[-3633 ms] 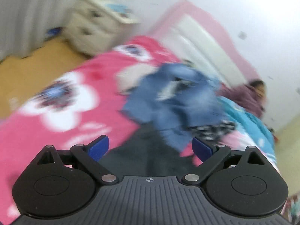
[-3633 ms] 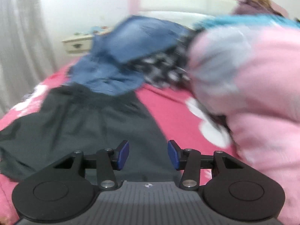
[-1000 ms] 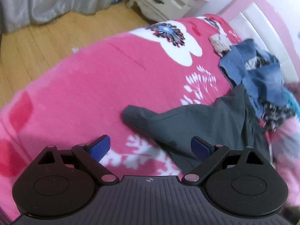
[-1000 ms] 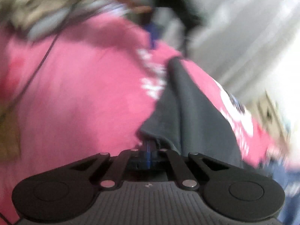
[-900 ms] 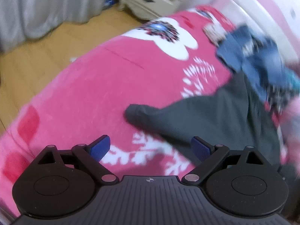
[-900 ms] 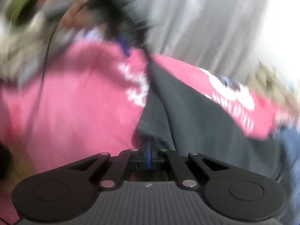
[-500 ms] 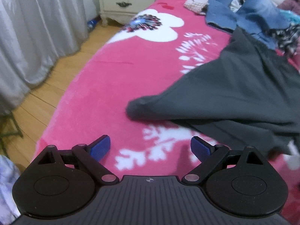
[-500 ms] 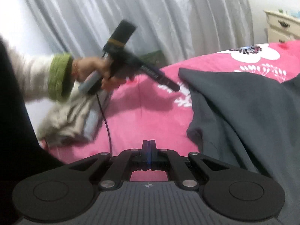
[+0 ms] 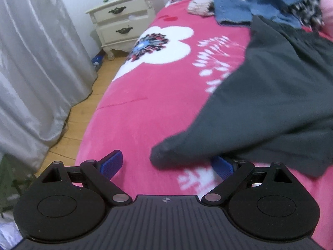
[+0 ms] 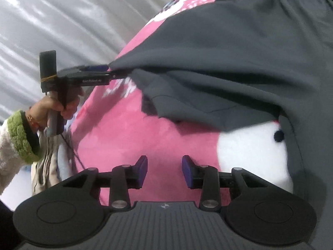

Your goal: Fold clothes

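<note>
The dark grey garment [image 9: 270, 95] lies on the pink blanket [image 9: 145, 108], stretching far and right. Its near corner sits between the wide-apart jaws of the left tongs [image 9: 167, 164], unpinched. The right tongs [image 10: 164, 171] have just been opening, with nothing between them.

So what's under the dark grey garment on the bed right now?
The pink floral blanket shows all around the dark grey garment and runs beneath it. Whatever else lies under the cloth is covered; its far end disappears under the blue denim clothes.
</note>
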